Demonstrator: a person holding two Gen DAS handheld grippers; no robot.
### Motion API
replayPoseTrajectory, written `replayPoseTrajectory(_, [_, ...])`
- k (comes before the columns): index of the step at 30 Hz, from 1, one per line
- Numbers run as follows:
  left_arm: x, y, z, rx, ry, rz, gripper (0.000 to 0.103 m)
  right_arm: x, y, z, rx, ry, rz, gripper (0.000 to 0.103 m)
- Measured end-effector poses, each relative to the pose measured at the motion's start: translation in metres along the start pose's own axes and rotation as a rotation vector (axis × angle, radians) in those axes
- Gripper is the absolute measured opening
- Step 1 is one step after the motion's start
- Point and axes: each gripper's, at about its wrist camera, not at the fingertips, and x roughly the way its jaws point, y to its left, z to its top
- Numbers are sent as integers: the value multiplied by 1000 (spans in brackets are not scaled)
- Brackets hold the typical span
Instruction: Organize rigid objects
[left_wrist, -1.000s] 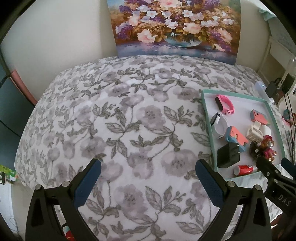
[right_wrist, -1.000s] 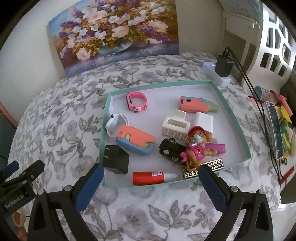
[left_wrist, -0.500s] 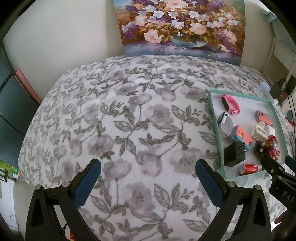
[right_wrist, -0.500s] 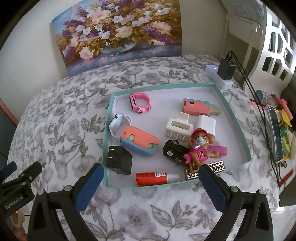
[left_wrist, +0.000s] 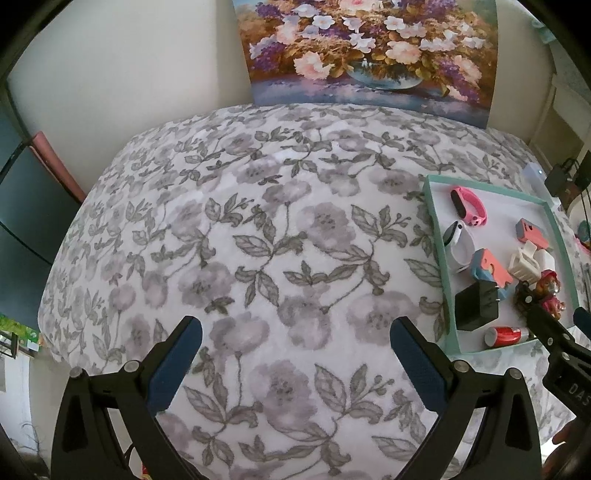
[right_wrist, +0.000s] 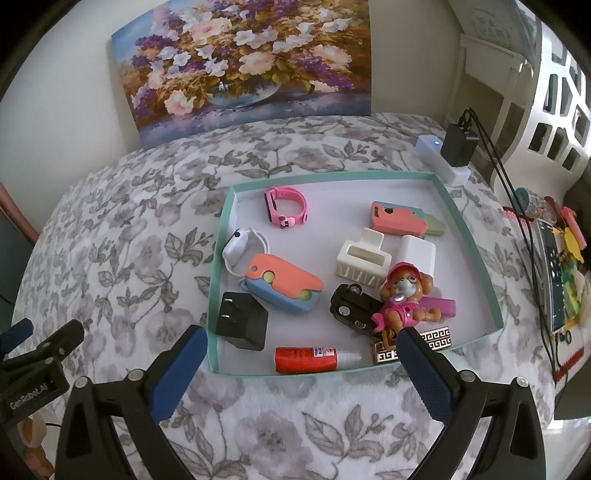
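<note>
A teal-rimmed tray (right_wrist: 476, 254) (left_wrist: 439, 254) lies on the floral bedspread and holds several small items: a pink watch band (right_wrist: 285, 209), a white watch (right_wrist: 240, 246), an orange-and-blue case (right_wrist: 282, 282), a black charger (right_wrist: 242, 325), a red glue tube (right_wrist: 310, 359), a white hair clip (right_wrist: 362, 257), a pink toy dog (right_wrist: 402, 299) and a black car key (right_wrist: 351, 308). My right gripper (right_wrist: 297, 345) hangs open just in front of the tray's near rim, empty. My left gripper (left_wrist: 295, 338) is open over bare bedspread, left of the tray.
A flower painting (right_wrist: 243, 62) leans on the wall behind the bed. A white power strip with a black adapter (right_wrist: 448, 155) and cables sits past the tray's far right corner. Cluttered shelves stand at the right. The bedspread (left_wrist: 240, 240) drops off at the left.
Both grippers have drifted slightly: the tray appears a little further right in the left view and a little closer and more centred in the right view. The jaws have stayed open.
</note>
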Motion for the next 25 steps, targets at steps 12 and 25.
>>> replayPoseTrajectory(12, [5, 1, -1, 3, 20, 0, 102, 3, 1, 0, -13, 6, -2, 103])
replayPoseTrajectory(25, [9, 4, 0, -4, 37, -4, 102, 7, -2, 0, -20, 17, -13, 103])
